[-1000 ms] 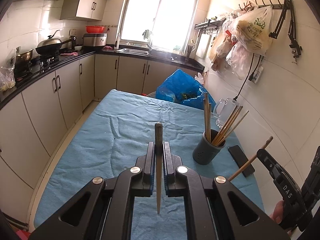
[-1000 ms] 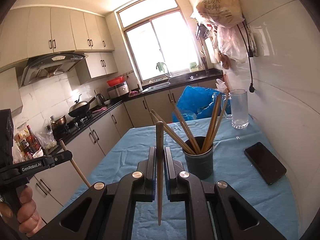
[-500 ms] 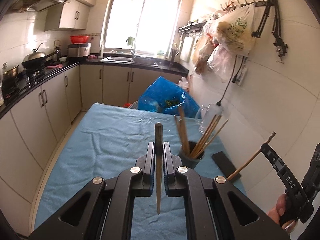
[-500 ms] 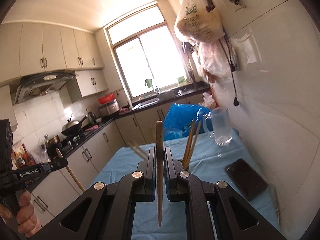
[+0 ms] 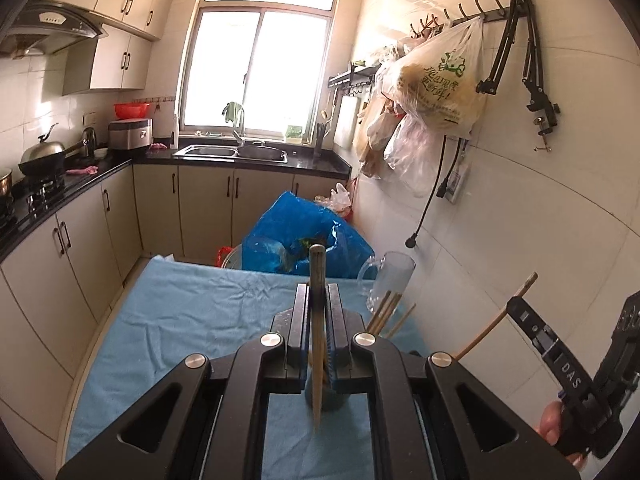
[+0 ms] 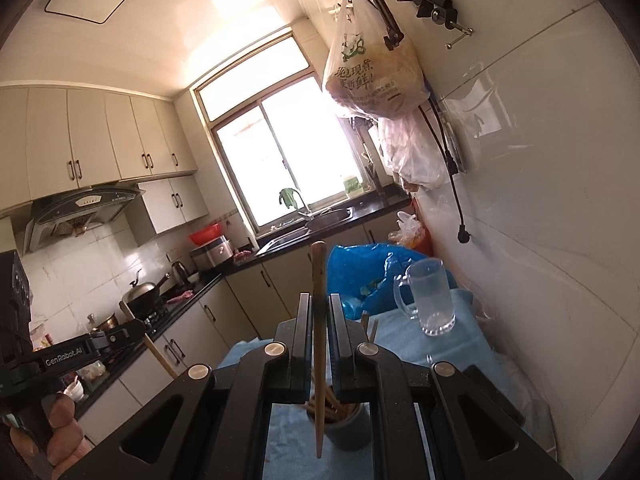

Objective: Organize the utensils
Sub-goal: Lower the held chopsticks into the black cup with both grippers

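- Wooden chopsticks are pinched one in each hand-held gripper: the left hand-held gripper [image 5: 318, 308] is clamped on a chopstick [image 5: 317, 328] standing upright between its jaws, and the right hand-held gripper [image 6: 319, 312] is clamped on another chopstick [image 6: 319, 344] the same way.
- Just below both sits the grey holder [image 6: 349, 426] on the blue-clothed table [image 5: 192, 320], already carrying several chopsticks [image 5: 384, 312].
- Judging by this, most utensils are sorted; these two are left to drop in.
- No loose chopstick shows on the cloth, though much of the table is hidden behind the grippers.
- A glass mug [image 6: 432, 300] stands just beyond the holder, near the wall.
- A blue bag [image 5: 296, 240] sits past the table's far end.
- The sticks fanning out of the holder could likely block a straight drop, and the two grippers crowd one small opening.
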`<move>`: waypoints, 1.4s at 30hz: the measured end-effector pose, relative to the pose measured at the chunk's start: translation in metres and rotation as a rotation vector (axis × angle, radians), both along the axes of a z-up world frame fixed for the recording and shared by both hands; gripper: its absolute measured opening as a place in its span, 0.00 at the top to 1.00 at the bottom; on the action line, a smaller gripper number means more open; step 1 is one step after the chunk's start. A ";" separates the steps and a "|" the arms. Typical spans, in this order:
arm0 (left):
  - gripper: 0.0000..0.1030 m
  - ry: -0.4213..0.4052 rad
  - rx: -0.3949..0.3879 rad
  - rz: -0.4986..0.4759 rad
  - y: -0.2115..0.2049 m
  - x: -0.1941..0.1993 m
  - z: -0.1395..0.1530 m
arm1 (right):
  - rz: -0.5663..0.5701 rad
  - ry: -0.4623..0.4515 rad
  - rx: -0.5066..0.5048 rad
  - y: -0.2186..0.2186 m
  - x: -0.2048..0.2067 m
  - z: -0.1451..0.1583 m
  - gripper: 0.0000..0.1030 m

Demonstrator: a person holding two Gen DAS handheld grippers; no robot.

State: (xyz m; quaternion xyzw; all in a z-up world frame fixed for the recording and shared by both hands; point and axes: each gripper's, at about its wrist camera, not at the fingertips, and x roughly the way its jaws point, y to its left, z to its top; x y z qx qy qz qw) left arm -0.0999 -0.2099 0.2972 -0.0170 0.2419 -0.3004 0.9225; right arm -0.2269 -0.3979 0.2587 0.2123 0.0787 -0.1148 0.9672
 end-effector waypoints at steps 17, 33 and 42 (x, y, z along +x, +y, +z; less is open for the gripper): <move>0.93 0.082 -0.015 0.024 -0.055 0.071 -0.047 | -0.017 0.037 -0.012 -0.026 0.070 -0.017 0.92; 0.93 0.155 0.040 0.030 -0.048 0.087 -0.088 | -0.004 0.230 0.030 -0.033 0.112 -0.079 0.91; 0.76 0.147 0.035 0.051 -0.036 0.084 -0.087 | 0.021 0.229 0.061 -0.034 0.108 -0.080 0.88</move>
